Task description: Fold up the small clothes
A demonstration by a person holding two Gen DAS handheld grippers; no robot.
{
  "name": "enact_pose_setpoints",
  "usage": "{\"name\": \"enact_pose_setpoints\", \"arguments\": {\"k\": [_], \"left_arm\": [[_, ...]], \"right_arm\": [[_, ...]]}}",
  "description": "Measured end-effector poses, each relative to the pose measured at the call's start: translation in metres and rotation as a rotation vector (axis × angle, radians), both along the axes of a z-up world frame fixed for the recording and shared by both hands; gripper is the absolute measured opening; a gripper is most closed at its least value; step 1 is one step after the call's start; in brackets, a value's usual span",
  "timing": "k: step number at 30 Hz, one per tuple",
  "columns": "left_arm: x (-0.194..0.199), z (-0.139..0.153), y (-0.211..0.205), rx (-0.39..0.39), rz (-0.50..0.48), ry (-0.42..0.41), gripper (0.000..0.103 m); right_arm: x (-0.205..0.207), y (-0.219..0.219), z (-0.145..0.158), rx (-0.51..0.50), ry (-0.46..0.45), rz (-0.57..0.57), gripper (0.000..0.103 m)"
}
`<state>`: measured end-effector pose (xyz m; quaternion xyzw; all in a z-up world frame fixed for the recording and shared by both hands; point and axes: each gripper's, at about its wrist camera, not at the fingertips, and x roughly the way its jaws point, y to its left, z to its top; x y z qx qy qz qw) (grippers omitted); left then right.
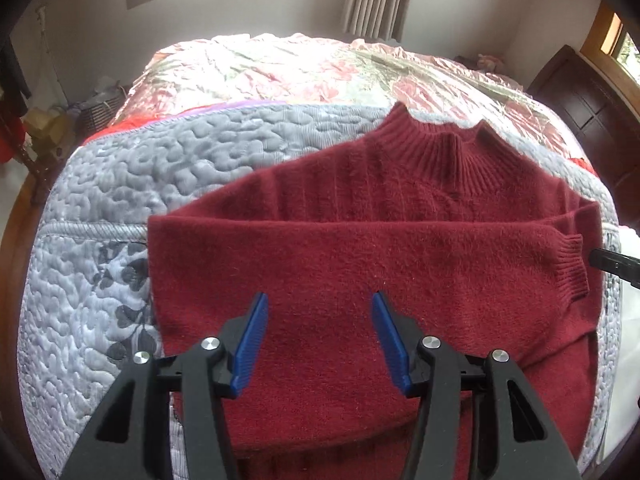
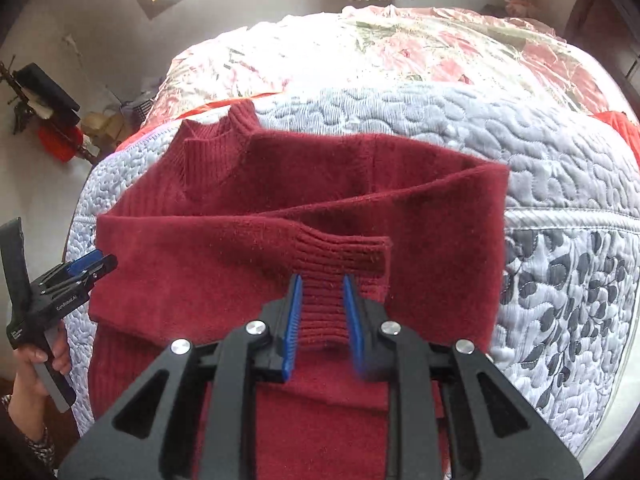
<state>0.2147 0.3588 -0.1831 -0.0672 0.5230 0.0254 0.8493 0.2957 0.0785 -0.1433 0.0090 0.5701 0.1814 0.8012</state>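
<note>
A dark red knit sweater point(image 1: 360, 248) point(image 2: 200, 260) lies flat on the grey quilt point(image 1: 160, 160) point(image 2: 520, 128), its ribbed collar point(image 1: 440, 148) point(image 2: 216, 148) toward the far side. One sleeve is folded across the chest and ends in a ribbed cuff point(image 1: 570, 268) point(image 2: 344, 248). My left gripper point(image 1: 319, 300) point(image 2: 100, 264) hovers open over the sweater's body with nothing between its blue pads. My right gripper point(image 2: 321, 280) point(image 1: 612, 266) is over the cuff. Its fingers stand partly apart with ribbed knit showing between them, and one finger is blurred.
A shiny floral cover point(image 1: 300, 68) point(image 2: 440, 52) spans the bed's far half. Dark wooden furniture point(image 1: 580, 112) stands to the right, with clutter on the floor point(image 1: 44, 128) at the left. A person's hand point(image 2: 36, 360) holds the left gripper's handle near the bed's edge.
</note>
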Motion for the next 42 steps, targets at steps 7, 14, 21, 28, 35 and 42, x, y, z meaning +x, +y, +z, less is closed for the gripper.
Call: {"name": "enact_pose_setpoints", "arguments": {"k": [7,14,21,28,35,42], "left_arm": [[-0.001,-0.039,-0.004,0.006,0.013,0.060,0.056],[-0.012,-0.013,-0.009,0.010,0.028,0.068,0.056],[-0.125,0.022,0.002,0.064,-0.001,0.079,0.073],[-0.251,-0.008,0.012,0.047,0.017,0.260,0.073],[-0.317,-0.031,0.005,0.005,0.046,0.349,0.073],[-0.348,-0.057,0.002,-0.063,0.083,0.410,0.073]], "right_arm": [[0.005,0.001,-0.045,-0.030,0.070,-0.025,0.019],[-0.011,-0.006,-0.021,-0.003,0.042,-0.037,0.029],[-0.116,-0.057,0.011,-0.015,0.039,-0.008,0.045],[-0.234,-0.106,-0.016,-0.093,0.199,-0.028,0.050],[-0.291,-0.131,-0.046,-0.074,0.334,-0.072,0.053],[-0.318,-0.140,-0.066,-0.077,0.375,-0.066,0.055]]}}
